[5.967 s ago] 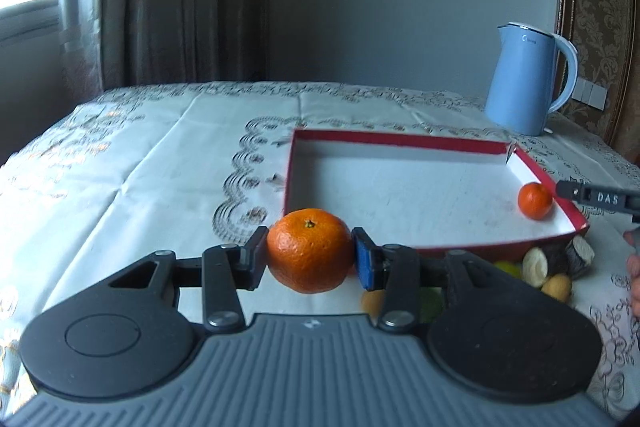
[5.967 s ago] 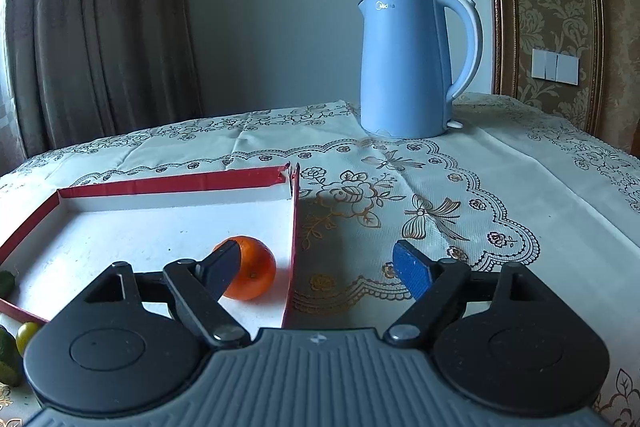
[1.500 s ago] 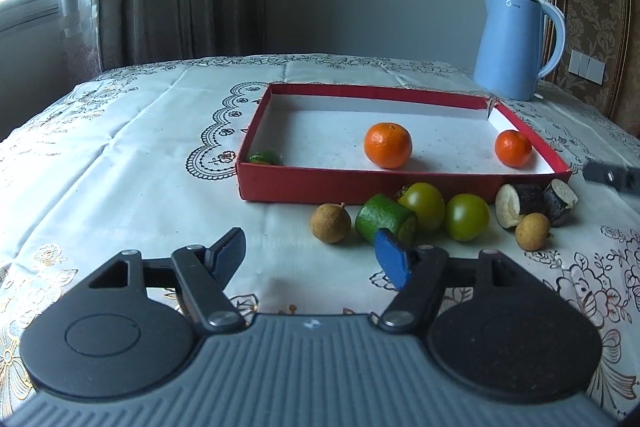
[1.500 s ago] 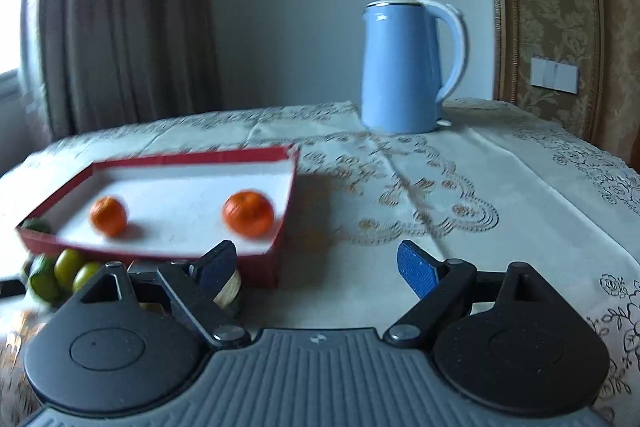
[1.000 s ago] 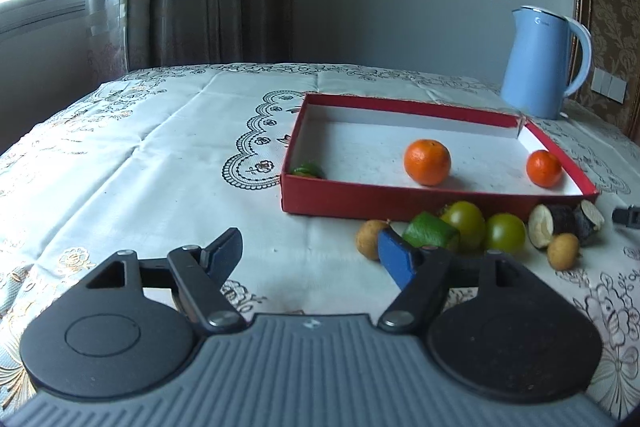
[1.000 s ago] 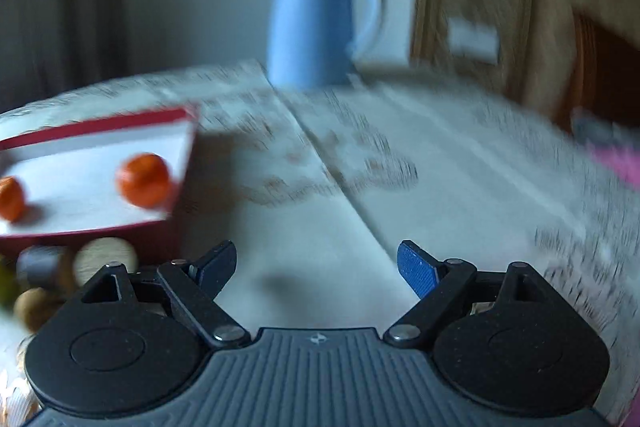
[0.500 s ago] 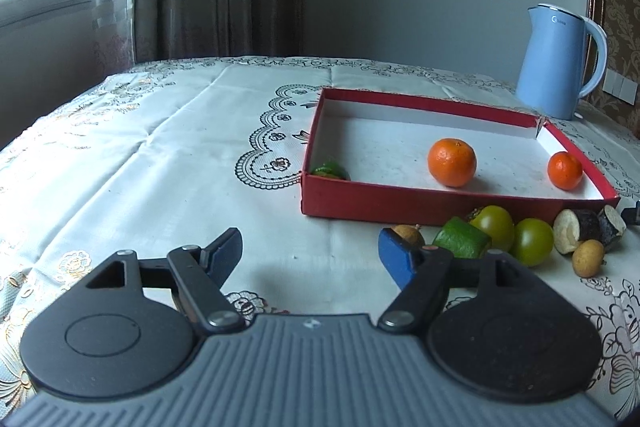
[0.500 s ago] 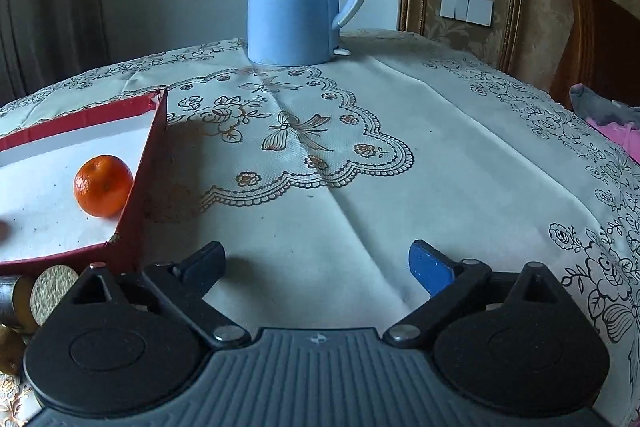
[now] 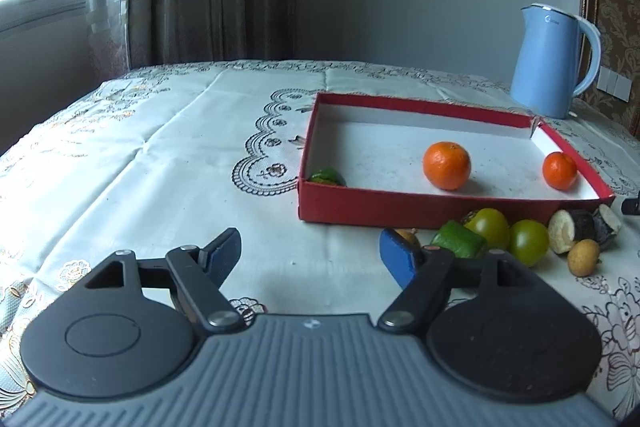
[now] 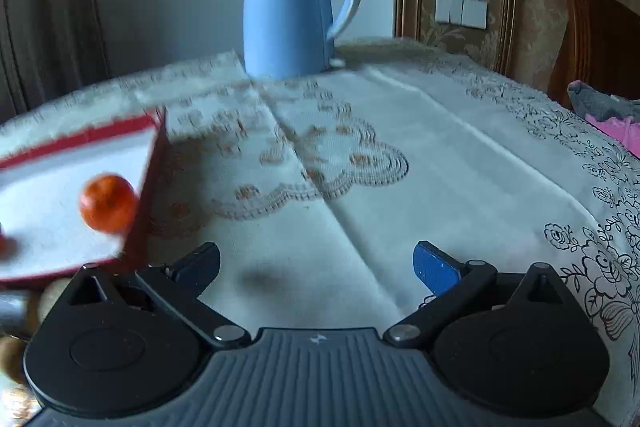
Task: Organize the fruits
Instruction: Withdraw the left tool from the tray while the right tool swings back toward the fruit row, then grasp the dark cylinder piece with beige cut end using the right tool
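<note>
A red tray (image 9: 420, 206) with a white floor holds a large orange (image 9: 447, 165), a small orange (image 9: 559, 170) and a green fruit (image 9: 329, 176) in its near left corner. In front of the tray lie a green chunk (image 9: 457, 245), two yellow-green fruits (image 9: 488, 225), a cut dark fruit (image 9: 576, 225) and a small brown fruit (image 9: 583, 257). My left gripper (image 9: 310, 254) is open and empty, near the table in front of the tray's left end. My right gripper (image 10: 316, 269) is open and empty, right of the tray (image 10: 140, 203), beside the small orange (image 10: 108, 202).
A blue kettle (image 9: 552, 61) stands at the back right of the table; it also shows in the right wrist view (image 10: 294, 7). A lace-patterned tablecloth (image 9: 160, 163) covers the table. Curtains hang behind. A wooden chair (image 10: 596, 39) with pink cloth stands at the right.
My left gripper has drifted left and back, so the tray sits further right. My right gripper has shifted slightly; its view is blurred by motion. Both stay open and empty.
</note>
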Motion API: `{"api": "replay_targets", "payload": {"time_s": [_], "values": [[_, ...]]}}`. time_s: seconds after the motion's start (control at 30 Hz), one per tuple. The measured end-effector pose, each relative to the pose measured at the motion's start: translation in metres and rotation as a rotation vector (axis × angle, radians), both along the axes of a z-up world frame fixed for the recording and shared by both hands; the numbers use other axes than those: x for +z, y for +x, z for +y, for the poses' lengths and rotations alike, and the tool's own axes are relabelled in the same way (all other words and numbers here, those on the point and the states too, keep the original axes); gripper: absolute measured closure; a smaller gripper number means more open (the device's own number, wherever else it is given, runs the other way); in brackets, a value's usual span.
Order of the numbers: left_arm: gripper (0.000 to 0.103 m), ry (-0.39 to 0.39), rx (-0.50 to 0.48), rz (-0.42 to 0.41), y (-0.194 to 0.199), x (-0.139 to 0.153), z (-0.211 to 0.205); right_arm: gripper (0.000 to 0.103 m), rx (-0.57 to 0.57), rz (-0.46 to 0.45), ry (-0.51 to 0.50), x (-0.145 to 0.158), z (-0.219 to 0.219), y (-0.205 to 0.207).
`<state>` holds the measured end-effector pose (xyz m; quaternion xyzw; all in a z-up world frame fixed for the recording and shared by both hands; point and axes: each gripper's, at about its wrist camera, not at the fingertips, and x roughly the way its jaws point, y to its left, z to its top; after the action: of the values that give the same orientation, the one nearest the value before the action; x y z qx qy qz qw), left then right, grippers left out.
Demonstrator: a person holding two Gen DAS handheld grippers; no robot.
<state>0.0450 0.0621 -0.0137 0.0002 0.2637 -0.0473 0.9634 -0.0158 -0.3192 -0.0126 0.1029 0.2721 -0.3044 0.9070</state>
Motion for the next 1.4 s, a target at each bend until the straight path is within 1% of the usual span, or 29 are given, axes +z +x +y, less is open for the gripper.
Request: {"api": "replay_targets", "payload": {"time_s": [0.13,0.23,0.3,0.4,0.47,0.5,0.57,0.63,0.73,0.8,0.87,0.9,0.97,1.1,1.2,1.23,1.27,1.3,1.33,1.4], "values": [[0.029,-0.003,-0.01,-0.008,0.0,0.003,-0.004,0.0,0.117,-0.005,0.01,0.005,0.017,-0.007],[0.029,0.003,-0.002,-0.006,0.0,-0.001,-0.003,0.0,0.165,-0.026,-0.036,0.007,0.036,-0.017],[0.028,-0.002,0.008,0.002,0.0,-0.004,-0.001,0.0,0.193,-0.052,-0.048,0.01,0.046,-0.024],[0.028,-0.019,0.019,0.01,0.001,-0.004,0.004,0.007,0.255,-0.079,-0.06,0.016,0.06,-0.028],[0.028,-0.021,0.018,0.007,0.0,-0.004,0.005,0.015,0.288,-0.071,-0.079,0.016,0.07,-0.024],[0.028,-0.018,0.016,0.005,-0.001,-0.003,0.004,0.017,0.301,-0.063,-0.084,0.015,0.073,-0.021],[0.028,-0.01,0.013,0.003,-0.002,-0.004,0.003,0.026,0.327,-0.044,-0.083,0.012,0.079,-0.016],[0.028,-0.005,0.009,0.0,-0.003,-0.004,0.002,0.028,0.337,-0.051,-0.075,0.01,0.082,-0.014],[0.028,-0.01,0.008,0.0,-0.002,-0.003,0.002,0.034,0.354,-0.05,-0.071,0.012,0.086,-0.013],[0.027,-0.014,0.008,0.001,-0.002,-0.003,0.003,0.034,0.377,-0.057,-0.061,0.012,0.09,-0.015],[0.027,-0.014,0.011,0.004,-0.001,-0.004,0.003,0.036,0.379,-0.045,-0.085,0.011,0.094,-0.013],[0.027,-0.015,0.011,0.005,-0.001,-0.004,0.003,0.038,0.38,-0.041,-0.087,0.009,0.094,-0.012],[0.027,-0.014,0.01,0.006,-0.001,-0.004,0.003,0.046,0.395,-0.031,-0.065,0.007,0.093,-0.008],[0.027,-0.014,0.011,0.002,-0.002,-0.004,0.003,0.049,0.405,-0.013,-0.053,0.002,0.095,-0.002],[0.027,-0.01,0.007,0.003,-0.003,-0.004,0.002,0.054,0.408,-0.004,-0.038,-0.003,0.093,0.004],[0.027,-0.008,0.006,0.002,-0.003,-0.004,0.002,0.058,0.412,-0.002,-0.029,-0.005,0.093,0.007],[0.027,-0.006,0.004,0.0,-0.004,-0.004,0.002,0.065,0.419,0.004,-0.015,-0.005,0.092,0.009],[0.027,-0.006,0.002,-0.002,-0.005,-0.004,0.002,0.068,0.426,0.001,0.0,-0.006,0.091,0.011],[0.027,-0.005,-0.003,-0.003,-0.005,-0.004,0.001,0.07,0.433,0.0,0.011,-0.006,0.09,0.012],[0.027,0.0,-0.011,-0.008,-0.008,-0.004,0.001,0.07,0.433,-0.003,0.014,-0.006,0.09,0.013]]}}
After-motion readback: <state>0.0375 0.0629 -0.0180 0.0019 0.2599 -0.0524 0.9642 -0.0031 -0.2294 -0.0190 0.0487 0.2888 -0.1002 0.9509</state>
